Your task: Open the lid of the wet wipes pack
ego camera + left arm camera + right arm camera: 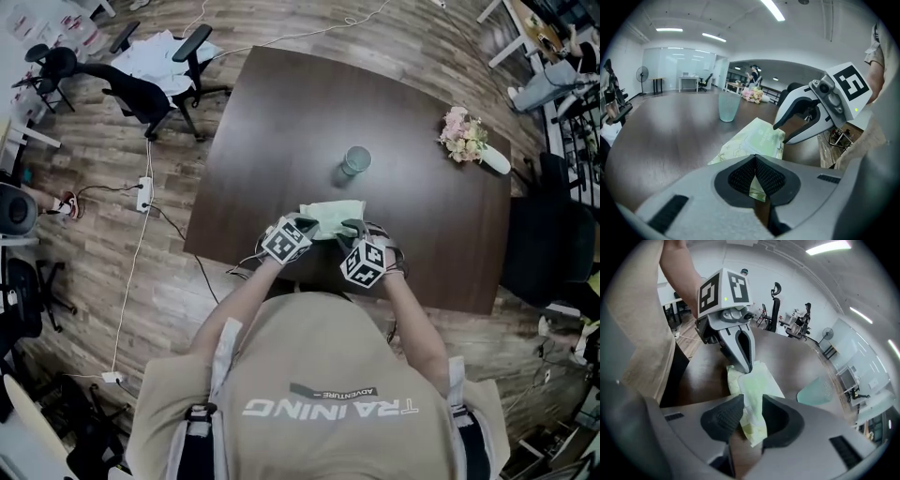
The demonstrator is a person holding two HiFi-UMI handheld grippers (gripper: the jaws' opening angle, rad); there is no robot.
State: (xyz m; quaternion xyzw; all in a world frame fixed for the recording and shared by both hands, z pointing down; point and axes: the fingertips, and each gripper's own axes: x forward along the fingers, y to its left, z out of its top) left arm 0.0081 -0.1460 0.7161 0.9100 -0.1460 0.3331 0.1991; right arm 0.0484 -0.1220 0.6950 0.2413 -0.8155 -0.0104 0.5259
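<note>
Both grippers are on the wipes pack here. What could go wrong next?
The left gripper pinches only the edge of the wet wipes pack, so it may slip. The right gripper also grips the pack, leaving neither free to open it. The cup beyond could get knocked.

place: office | swivel chairs (127,94) | desks (689,80) | glass partition (675,63) | strip lights (771,9)

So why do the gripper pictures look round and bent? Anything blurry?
Left gripper view: fisheye lens, black corners, bowed lines, pale glare on the table. Right gripper view: same bending; wet wipes pack reasonably sharp. Head view: milder curving, even light.
</note>
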